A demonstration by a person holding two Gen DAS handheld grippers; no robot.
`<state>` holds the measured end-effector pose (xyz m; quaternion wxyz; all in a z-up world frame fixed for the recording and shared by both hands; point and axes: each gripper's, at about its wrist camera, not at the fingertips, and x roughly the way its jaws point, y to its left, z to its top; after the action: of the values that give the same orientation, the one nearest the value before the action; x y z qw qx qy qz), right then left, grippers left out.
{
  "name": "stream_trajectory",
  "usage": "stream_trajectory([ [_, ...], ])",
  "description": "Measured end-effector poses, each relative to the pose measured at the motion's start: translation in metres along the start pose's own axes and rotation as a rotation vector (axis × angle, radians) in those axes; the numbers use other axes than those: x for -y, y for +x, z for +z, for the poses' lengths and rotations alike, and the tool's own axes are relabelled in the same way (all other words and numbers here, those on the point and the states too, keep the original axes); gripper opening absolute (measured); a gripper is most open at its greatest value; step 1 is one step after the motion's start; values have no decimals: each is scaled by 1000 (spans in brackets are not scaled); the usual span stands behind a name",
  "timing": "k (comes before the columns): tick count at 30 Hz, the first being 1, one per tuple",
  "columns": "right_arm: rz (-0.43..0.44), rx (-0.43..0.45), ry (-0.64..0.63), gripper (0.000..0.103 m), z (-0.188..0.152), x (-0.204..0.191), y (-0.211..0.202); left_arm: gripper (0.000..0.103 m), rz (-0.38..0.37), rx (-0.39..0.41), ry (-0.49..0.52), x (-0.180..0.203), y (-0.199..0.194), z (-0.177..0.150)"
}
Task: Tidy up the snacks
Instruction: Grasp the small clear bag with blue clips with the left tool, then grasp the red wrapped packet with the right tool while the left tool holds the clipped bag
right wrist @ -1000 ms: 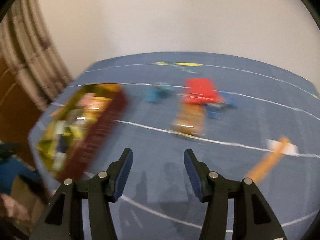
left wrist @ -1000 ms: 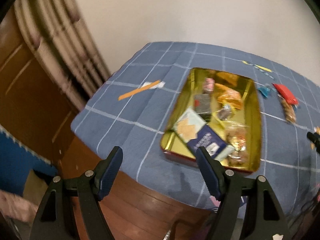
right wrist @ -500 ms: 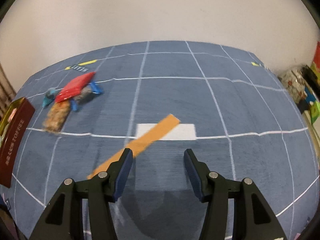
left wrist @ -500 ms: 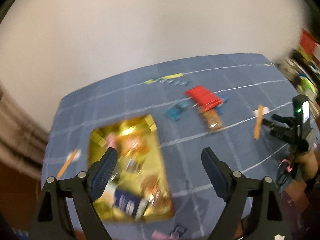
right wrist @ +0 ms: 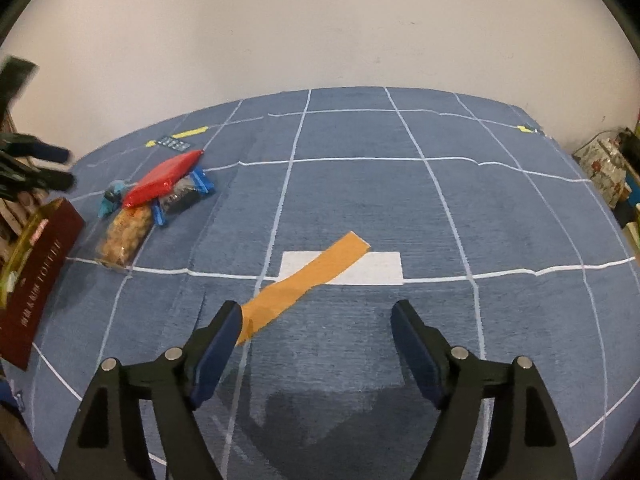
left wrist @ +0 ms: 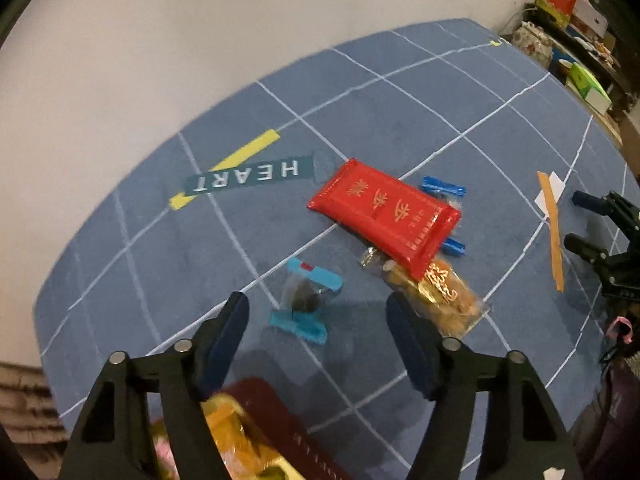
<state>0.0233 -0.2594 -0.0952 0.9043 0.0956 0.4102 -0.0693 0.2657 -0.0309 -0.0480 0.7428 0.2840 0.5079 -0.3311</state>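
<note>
Blue checked cloth point(left wrist: 460, 92). We judge the small blue-ended candy point(left wrist: 306, 300) light and crinkly; grasp mid-body. Left gripper point(left wrist: 318, 312) closing, right gripper point(right wrist: 316, 320) opening, both empty.

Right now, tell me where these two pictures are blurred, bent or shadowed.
Left wrist view: the tin at the bottom edge is smeared, the red packet sharp. Right wrist view: sharp, fisheye-curved grid lines, dark shadow on the cloth beneath the right gripper.

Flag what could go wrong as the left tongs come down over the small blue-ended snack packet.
1. The left tongs, jaws open and just closing, hang over the small blue-ended packet; its slick wrapper may slip.
2. The red pouch lies across the clear nut bag and another blue-ended packet; pulling either could drag the pile.
</note>
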Motion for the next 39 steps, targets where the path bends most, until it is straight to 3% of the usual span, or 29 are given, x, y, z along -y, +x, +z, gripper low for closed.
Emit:
stream_trajectory([
  [6, 7, -4, -9, 85, 1, -2, 2, 62, -35, -74, 0, -8, 35, 8],
  [7, 8, -5, -10, 85, 1, -2, 2, 53, -43, -91, -7, -10, 41, 8],
  [8, 9, -5, -11, 86, 1, -2, 2, 35, -58, -107, -16, -11, 46, 6],
  [9, 10, -5, -11, 86, 1, -2, 2, 24, -67, -131, -29, -11, 52, 4],
  [10, 12, -5, -10, 86, 2, -2, 2, 22, -64, -139, -49, -12, 55, 1],
  [13, 14, -5, -7, 87, 2, -2, 3, 21, 6, -107, -123, -7, 47, -7],
  [18, 18, 1, 10, 88, 2, 0, 2, 21, -44, 19, -370, 10, -10, -35],
  [21, 96, 6, 43, 87, 12, 5, 0, 21, -76, 51, -453, 27, -38, -57],
  [25, 210, 11, -32, 86, 58, -25, -1, 22, -114, 57, -560, 46, -60, -85],
  [27, 284, -30, -76, 86, 88, -50, 8, 22, -104, 52, -574, 58, -65, -90],
  [31, 333, -94, -120, 86, 128, -93, 38, 22, -116, 54, -607, 69, -73, -113],
  [35, 299, -162, -186, 87, 150, -134, 71, 22, -113, 51, -617, 75, -82, -131],
  [39, 231, -219, -224, 87, 150, -159, 96, 22, -99, 69, -615, 71, -90, -138],
])
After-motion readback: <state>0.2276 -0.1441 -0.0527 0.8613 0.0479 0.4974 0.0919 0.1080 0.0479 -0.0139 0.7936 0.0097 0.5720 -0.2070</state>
